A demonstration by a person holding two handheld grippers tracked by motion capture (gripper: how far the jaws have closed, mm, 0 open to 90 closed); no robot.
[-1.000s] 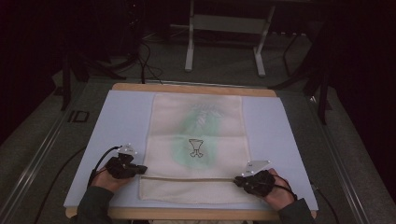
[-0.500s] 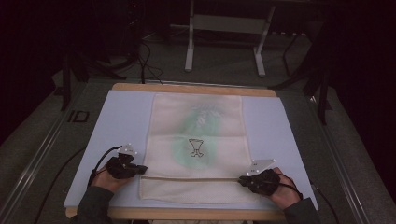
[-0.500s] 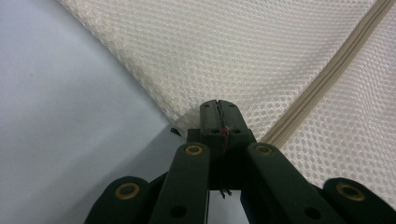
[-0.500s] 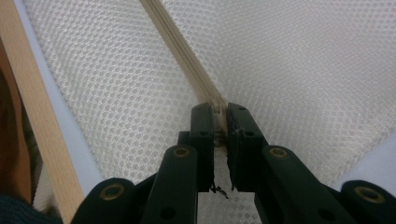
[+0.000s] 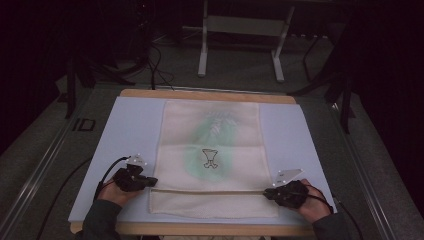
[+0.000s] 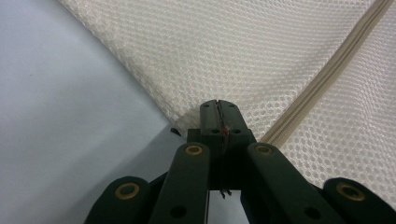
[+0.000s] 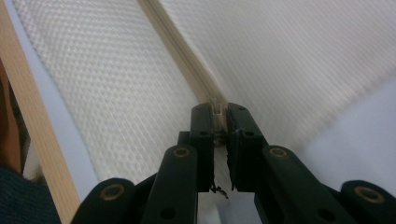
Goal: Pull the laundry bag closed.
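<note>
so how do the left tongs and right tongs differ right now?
The left tongs are fully shut on the left edge of the mesh bag, beside the zipper; the right tongs are shut on the zipper's pull tab, with a narrow gap between the jaws. The left tongs sit at the zipper's left end, the right at its right end. Both lie low on the blue mat, pointing inward.

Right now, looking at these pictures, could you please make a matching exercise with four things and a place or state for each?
Things:
1. left gripper
2. right gripper
3. mesh bag
4. zipper

Descriptions:
A. runs across the bag between the two grippers
B. lies flat on the pale blue mat, with a green shape inside
C. clamps the bag's left edge
D. pinches the zipper's end at the bag's right edge

Pairs: 1-C, 2-D, 3-B, 4-A
</note>
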